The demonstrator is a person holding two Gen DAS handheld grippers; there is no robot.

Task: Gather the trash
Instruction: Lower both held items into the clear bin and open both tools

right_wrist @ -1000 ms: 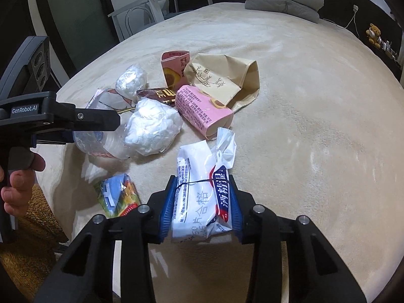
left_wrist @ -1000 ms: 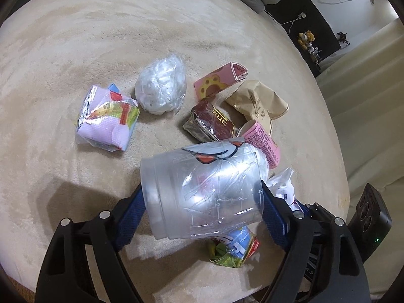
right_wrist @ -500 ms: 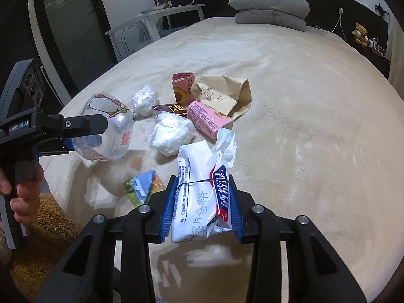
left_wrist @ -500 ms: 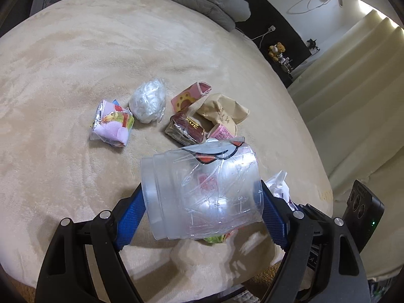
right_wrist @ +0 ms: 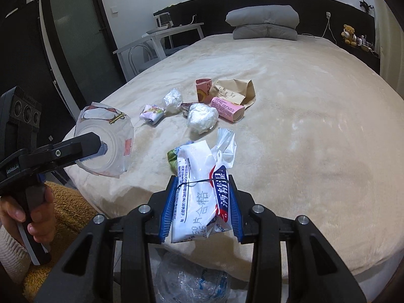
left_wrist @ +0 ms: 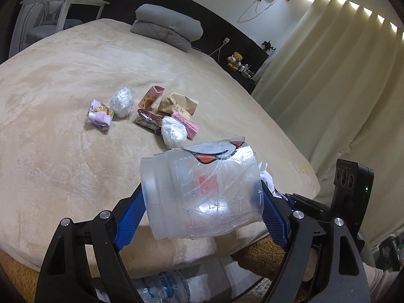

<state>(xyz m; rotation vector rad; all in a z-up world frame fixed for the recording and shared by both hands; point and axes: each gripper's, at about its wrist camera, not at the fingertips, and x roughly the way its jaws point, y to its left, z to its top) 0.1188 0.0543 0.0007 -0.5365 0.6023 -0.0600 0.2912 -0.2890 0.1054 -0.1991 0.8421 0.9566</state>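
Note:
My left gripper (left_wrist: 202, 204) is shut on a crushed clear plastic cup (left_wrist: 202, 192), held above the near edge of the beige bed (left_wrist: 63, 151); it also shows in the right wrist view (right_wrist: 106, 144). My right gripper (right_wrist: 202, 202) is shut on a white plastic packet with blue print (right_wrist: 202, 189), also lifted over the bed's edge. Left on the bed are a white wad (right_wrist: 202, 117), a pink carton (right_wrist: 227, 108), a brown paper bag (right_wrist: 234, 91), a foil wrapper (left_wrist: 99, 113) and a small green wrapper (right_wrist: 173, 156).
A clear bag with blue print (right_wrist: 192, 280) lies below both grippers on the floor. Grey pillows (right_wrist: 262, 20) sit at the bed's far end. A white side table (right_wrist: 161, 40) stands at left. Curtains (left_wrist: 341, 75) hang at right.
Both grippers have risen and pulled back from the pile toward the bed's near edge, each still holding its item. The bag below has come into view.

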